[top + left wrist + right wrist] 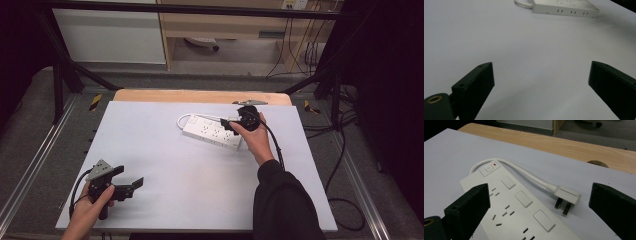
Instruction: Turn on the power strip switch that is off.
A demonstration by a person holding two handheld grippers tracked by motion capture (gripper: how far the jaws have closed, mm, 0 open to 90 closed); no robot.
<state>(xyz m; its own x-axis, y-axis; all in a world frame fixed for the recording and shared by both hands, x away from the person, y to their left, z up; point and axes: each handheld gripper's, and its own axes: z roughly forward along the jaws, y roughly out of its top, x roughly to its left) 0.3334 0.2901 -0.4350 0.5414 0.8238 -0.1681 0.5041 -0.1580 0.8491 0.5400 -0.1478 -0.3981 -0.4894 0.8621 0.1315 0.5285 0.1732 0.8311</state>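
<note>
**Spotter:** Start near you. What have you got?

**Operator:** My left hand-held gripper (131,186) sits at the near left corner of the table (165,165), jaws spread wide with nothing between them, just bare white surface. It's well apart from the work.

**Spotter:** And the right?

**Operator:** Farther out, right of centre. My right hand-held gripper (229,126) hovers over the right end of the power strip (212,131), jaws at full spread and holding nothing. In the right gripper view the strip's sockets and rocker switches lie just below the jaws, and its plug (567,196) rests on the table just beside the strip's far edge, pins pointing toward me.

**Spotter:** How will it handle?

**Operator:** I'd judge the strip a rigid plastic body, moderately light, smooth enough to slide on this table if I push it rather than pinch it. It looks too broad to span flat, so I'd grip across its thin edges or take an end. The cord (524,171) is short and stiff-looking, curling from the switch end round to the plug; it will likely spring back. The plug is the tidier hold: small, hard, flat-sided, taken across its body and clear of the pins.

**Spotter:** Beyond that?

**Operator:** A wooden strip (200,96) along the far edge.
</note>
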